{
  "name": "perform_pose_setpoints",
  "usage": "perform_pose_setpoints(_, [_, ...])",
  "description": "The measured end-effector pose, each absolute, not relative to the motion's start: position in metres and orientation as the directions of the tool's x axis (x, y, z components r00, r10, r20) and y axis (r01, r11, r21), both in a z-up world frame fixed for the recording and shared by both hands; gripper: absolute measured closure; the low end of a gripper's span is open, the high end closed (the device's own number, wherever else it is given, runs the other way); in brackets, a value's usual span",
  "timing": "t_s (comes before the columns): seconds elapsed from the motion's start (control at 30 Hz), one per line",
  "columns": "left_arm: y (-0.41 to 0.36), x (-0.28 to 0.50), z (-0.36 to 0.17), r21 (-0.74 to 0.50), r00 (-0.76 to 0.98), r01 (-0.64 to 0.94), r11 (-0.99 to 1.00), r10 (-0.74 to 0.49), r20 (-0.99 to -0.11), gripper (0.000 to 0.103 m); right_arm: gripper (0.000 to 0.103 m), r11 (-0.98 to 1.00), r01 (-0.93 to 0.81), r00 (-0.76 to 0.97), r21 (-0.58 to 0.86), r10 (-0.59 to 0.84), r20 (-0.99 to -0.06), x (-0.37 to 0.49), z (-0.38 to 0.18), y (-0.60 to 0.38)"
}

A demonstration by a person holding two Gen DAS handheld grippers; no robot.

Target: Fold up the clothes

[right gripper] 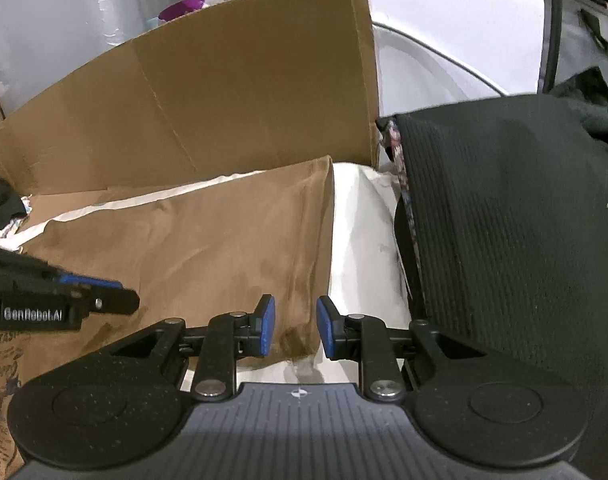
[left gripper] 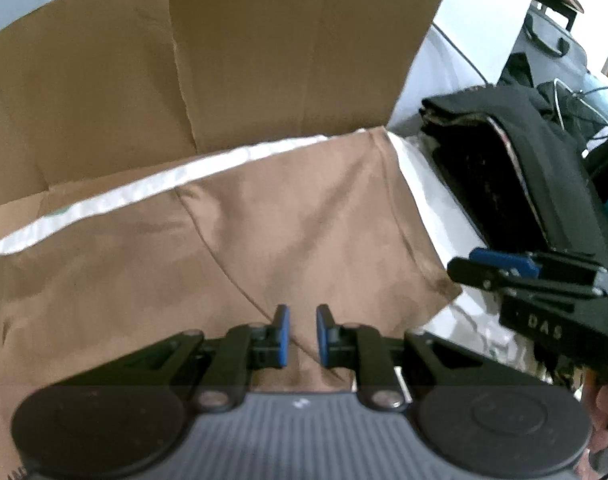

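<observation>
The brown soft-cloth garment (left gripper: 223, 248) lies flat as a neat rectangle on the white sheet-covered surface (left gripper: 432, 200), its far edge close to the upright brown cardboard box wall (left gripper: 183, 72). Seams cross it, so it looks at least partly folded; whether more folds are due I cannot tell. Just beside it, toward the right edge, sits a stack of dark folded clothes (right gripper: 504, 220). The left hand-held gripper (left gripper: 303, 334) hovers over the garment's near edge, jaws apart and empty; the right hand-held gripper (right gripper: 295, 330) is likewise parted, over its near right corner. Only the right view shows the stack's ribbed top and clutter behind the box.
</observation>
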State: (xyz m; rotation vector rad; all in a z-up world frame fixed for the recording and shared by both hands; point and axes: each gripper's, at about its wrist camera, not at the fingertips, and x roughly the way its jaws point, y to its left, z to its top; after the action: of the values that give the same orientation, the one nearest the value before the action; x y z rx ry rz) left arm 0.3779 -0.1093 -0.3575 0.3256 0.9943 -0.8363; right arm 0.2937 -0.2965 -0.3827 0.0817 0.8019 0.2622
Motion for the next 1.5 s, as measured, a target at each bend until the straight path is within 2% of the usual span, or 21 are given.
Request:
perform_pose_setpoints(0.13, [-0.109,0.369,-0.365,-0.114,0.279,0.737,0.666,-0.453,-0.846,0.088,0.067,0.961,-0.210,0.650,0.178,0.274,-0.709,0.292,-0.387,-0.295])
perform_pose_setpoints(0.43, [-0.110,0.352,-0.380,-0.109,0.280,0.721,0.684,-0.431,-0.858,0.088,0.066,0.957,-0.158,0.554,0.242,0.289,-0.781,0.309,-0.406,-0.293])
perform_pose_setpoints(0.5, [-0.111,0.351,-0.378,-0.104,0.281,0.724,0.682,-0.430,-0.858,0.088,0.071,0.950,-0.162,0.540,0.266,0.311,-0.782,0.310,-0.406,-0.298])
perform_pose_setpoints(0.57, [-0.112,0.351,-0.377,-0.099,0.283,0.728,0.679,-0.428,-0.859,0.088,0.099,0.943,-0.163,0.536,0.292,0.333,-0.776,0.310,-0.406,-0.304])
perform_pose_setpoints(0.63, [-0.113,0.351,-0.375,-0.094,0.284,0.731,0.676,-0.426,-0.859,0.088,0.100,0.936,-0.174,0.543,0.306,0.351,-0.763,0.308,-0.404,-0.309])
perform_pose_setpoints(1.0, [-0.119,0.350,-0.372,-0.076,0.284,0.744,0.664,-0.416,-0.864,0.088,0.102,0.942,-0.229,0.608,0.245,0.334,-0.720,0.291,-0.397,-0.319])
perform_pose_setpoints(1.23, [-0.125,0.343,-0.388,-0.105,0.254,0.744,0.659,-0.424,-0.869,0.087,0.101,0.959,-0.251,0.627,0.134,0.266,-0.732,0.284,-0.403,-0.308])
perform_pose_setpoints(1.33, [-0.125,0.340,-0.391,-0.109,0.253,0.743,0.660,-0.428,-0.868,0.086,0.100,0.954,-0.300,0.636,0.024,0.219,-0.740,0.279,-0.401,-0.298])
perform_pose_setpoints(1.43, [-0.122,0.338,-0.389,-0.148,0.226,0.740,0.657,-0.449,-0.864,0.078,0.097,0.956,-0.293,0.665,-0.025,0.185,-0.724,0.271,-0.395,-0.297])
perform_pose_setpoints(1.5, [-0.121,0.333,-0.387,-0.146,0.220,0.753,0.642,-0.455,-0.863,0.078,0.096,0.955,-0.297,0.684,-0.012,0.204,-0.700,0.269,-0.391,-0.297])
